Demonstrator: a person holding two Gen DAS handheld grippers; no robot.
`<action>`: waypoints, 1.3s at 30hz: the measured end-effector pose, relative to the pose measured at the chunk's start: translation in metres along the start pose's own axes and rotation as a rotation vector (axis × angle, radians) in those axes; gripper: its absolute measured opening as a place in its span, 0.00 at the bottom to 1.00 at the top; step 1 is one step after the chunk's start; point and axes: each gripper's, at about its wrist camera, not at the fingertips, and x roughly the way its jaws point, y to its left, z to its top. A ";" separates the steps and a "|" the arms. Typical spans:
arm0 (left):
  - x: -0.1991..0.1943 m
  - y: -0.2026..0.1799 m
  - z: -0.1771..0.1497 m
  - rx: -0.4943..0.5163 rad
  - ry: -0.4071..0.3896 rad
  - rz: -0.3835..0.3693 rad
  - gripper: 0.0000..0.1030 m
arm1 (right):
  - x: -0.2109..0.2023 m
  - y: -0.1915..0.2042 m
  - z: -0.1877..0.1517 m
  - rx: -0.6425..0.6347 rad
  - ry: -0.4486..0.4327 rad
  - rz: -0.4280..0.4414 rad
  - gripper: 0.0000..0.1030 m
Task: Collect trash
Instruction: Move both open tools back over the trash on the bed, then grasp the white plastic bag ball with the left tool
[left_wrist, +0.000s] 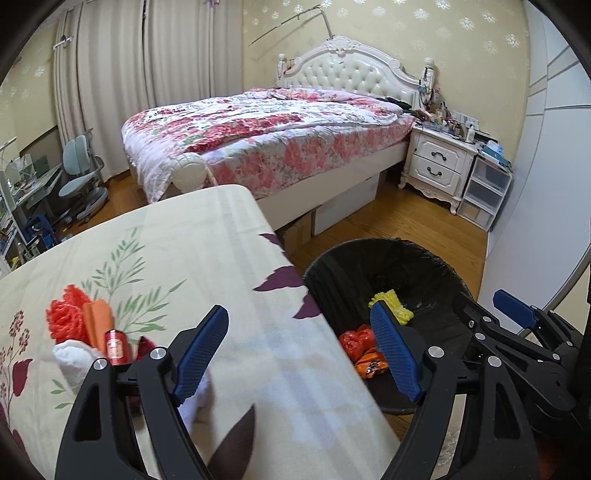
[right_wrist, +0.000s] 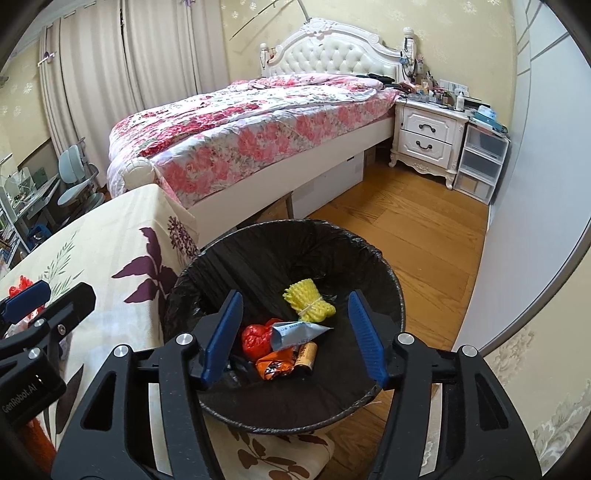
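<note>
A black-lined trash bin (right_wrist: 400, 295) stands on the floor against the table's right edge. My right gripper (right_wrist: 295, 339) hangs open over it with nothing between its pads. Below lie a yellow foam net (right_wrist: 308, 304), a red bag (right_wrist: 256, 339), a silver wrapper (right_wrist: 295, 332), an orange wrapper (right_wrist: 277, 363) and a brown cylinder (right_wrist: 306, 356). My left gripper (left_wrist: 299, 354) is open and empty above the table's right edge. On the floral tablecloth (left_wrist: 184, 240) to its left sit an orange-red foam net (left_wrist: 68, 317), a small red can (left_wrist: 116, 345) and white tissue (left_wrist: 74, 360).
A bed with a pink floral quilt (left_wrist: 266, 136) fills the room behind the table. A white nightstand (left_wrist: 436, 162) and plastic drawers (left_wrist: 484, 192) stand at the right wall. A blue desk chair (left_wrist: 79, 173) is at far left. Wooden floor (right_wrist: 424, 236) lies beyond the bin.
</note>
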 end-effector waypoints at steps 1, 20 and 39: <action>-0.003 0.003 0.000 -0.005 -0.003 0.006 0.77 | -0.002 0.003 -0.001 -0.003 0.000 0.002 0.57; -0.051 0.113 -0.054 -0.152 0.009 0.175 0.77 | -0.029 0.077 -0.027 -0.089 0.026 0.121 0.57; -0.027 0.143 -0.059 -0.164 0.058 0.126 0.47 | -0.029 0.133 -0.032 -0.186 0.049 0.179 0.58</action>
